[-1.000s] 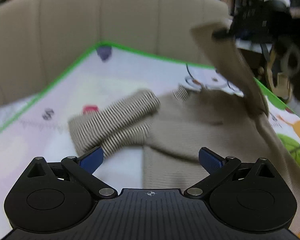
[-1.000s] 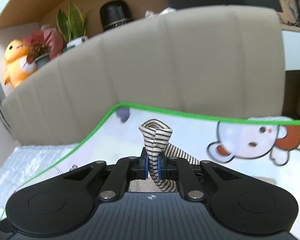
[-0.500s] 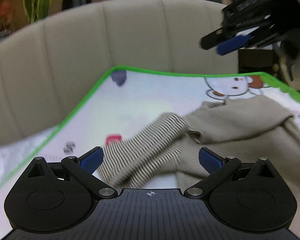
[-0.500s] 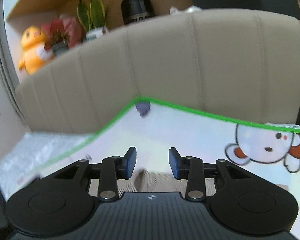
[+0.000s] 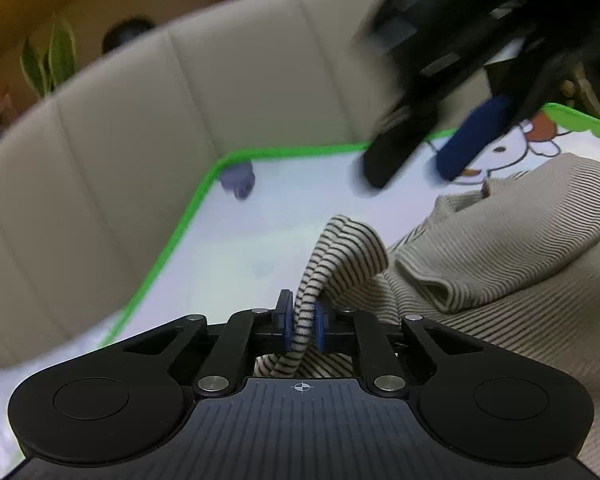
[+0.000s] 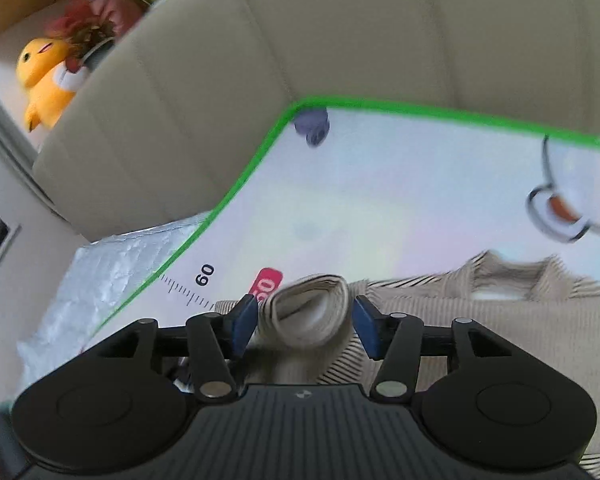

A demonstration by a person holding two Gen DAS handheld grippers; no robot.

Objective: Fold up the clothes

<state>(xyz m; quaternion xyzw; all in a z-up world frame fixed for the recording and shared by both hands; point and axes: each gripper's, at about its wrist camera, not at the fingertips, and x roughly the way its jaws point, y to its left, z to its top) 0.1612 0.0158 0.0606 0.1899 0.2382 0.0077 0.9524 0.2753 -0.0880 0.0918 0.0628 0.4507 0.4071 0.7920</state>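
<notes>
The left gripper (image 5: pixel 301 326) is clamping the striped sleeve (image 5: pixel 340 248) between its pads. The right gripper (image 6: pixel 305 326) is opening, its jaws apart around a rolled cuff (image 6: pixel 310 312) without touching it. The beige sweater (image 5: pixel 520 248) is lying just beyond them on the mat (image 6: pixel 380 208), one sleeve folded across its body, the other being gathered; folding is partway done.

Bare mat (image 6: pixel 380 208) before padded backrest (image 6: pixel 340 32)

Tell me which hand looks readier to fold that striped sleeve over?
Left. The left gripper is shut on the black-and-cream striped knit sleeve; the right gripper is opening, its pads off the beige ribbed cuff between them.
</notes>
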